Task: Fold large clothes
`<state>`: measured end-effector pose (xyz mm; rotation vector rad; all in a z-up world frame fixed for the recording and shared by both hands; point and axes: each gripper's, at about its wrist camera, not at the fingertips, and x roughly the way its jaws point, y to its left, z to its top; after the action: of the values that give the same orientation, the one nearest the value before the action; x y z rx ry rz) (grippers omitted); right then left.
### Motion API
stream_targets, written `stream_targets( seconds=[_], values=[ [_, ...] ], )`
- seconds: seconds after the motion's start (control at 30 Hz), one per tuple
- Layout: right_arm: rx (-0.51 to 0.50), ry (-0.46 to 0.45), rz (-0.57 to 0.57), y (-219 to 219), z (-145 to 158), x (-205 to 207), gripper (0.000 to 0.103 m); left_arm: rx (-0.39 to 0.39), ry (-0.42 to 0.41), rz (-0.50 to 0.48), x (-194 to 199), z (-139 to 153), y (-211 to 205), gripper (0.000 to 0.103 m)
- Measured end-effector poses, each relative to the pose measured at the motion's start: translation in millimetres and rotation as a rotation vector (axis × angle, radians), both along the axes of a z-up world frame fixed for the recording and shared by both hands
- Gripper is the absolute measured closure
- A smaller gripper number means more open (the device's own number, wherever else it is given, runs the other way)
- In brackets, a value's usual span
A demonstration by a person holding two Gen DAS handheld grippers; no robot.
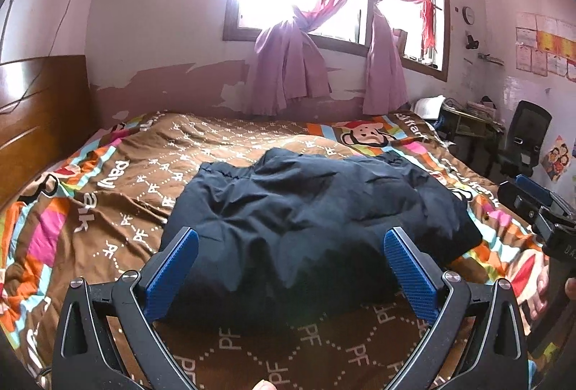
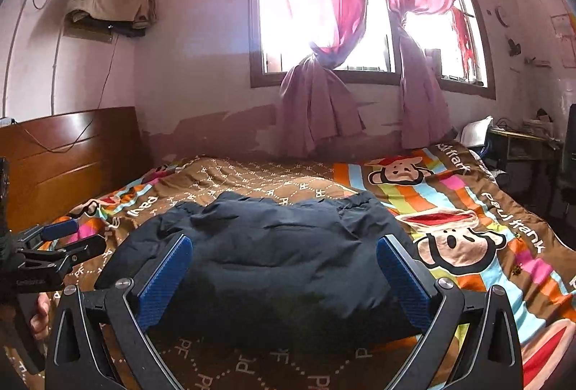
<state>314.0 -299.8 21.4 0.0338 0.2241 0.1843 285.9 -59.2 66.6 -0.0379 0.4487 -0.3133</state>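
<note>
Item: one large dark navy padded garment (image 1: 309, 213), apparently a quilted jacket, lying on a bed covered by a brown quilt with a cartoon-monkey print and striped borders (image 1: 118, 195), roughly at the middle of the near half. Condition: gathered into a thick, rounded, puffy bundle with no sleeve spread out to either side — judged partly folded, perhaps already doubled over, though the layering underneath cannot be made out. The far edge looks rumpled and uneven, so a final squaring or one more fold probably remains. Left gripper (image 1: 289, 248): jaws spread wide, holding nothing, poised above the near edge of the garment. Right gripper (image 2: 284, 255): likewise wide apart and empty, just short of the bundle — neither touches the cloth. Backdrop: pink curtains tied at a bright window (image 2: 324, 41).
</note>
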Motion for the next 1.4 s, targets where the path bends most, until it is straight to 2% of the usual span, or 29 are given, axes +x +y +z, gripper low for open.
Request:
stream_targets(
  seconds=[0.47, 0.63, 0.73, 0.83, 0.97, 1.2, 1.4],
  values=[
    [-0.084, -0.005, 0.03, 14.6, -17.1, -35.2, 0.0, 0.033, -0.013, -0.019, -34.0, -20.4, -3.6, 0.002],
    [-0.105, -0.003, 0.054, 19.6, -25.0, -41.0, 0.0, 0.032, 0.011, -0.017, -38.2, -30.2, -7.1, 0.002],
    [-0.113, 0.024, 0.027, 21.5, -30.4, -40.5, 0.0, -0.008, 0.051, -0.018, -36.6, -33.0, -4.1, 0.002],
    [-0.108, 0.048, 0.0, 19.2, -35.5, -41.2, 0.0, 0.012, 0.066, 0.039, -34.1, -35.0, -4.8, 0.002],
    [-0.101, 0.082, -0.012, 18.7, -44.2, -39.9, 0.0, 0.046, 0.025, 0.078, -40.6, -38.7, -4.0, 0.002],
    [-0.095, 0.083, -0.015, 21.0, -50.4, -41.4, 0.0, 0.124, -0.036, 0.098, -53.9, -47.2, -7.1, 0.002],
    [-0.073, 0.091, -0.047, 20.7, -54.5, -41.1, 0.0, 0.113, -0.065, 0.076, -60.7, -49.9, -7.2, 0.002]
  ],
)
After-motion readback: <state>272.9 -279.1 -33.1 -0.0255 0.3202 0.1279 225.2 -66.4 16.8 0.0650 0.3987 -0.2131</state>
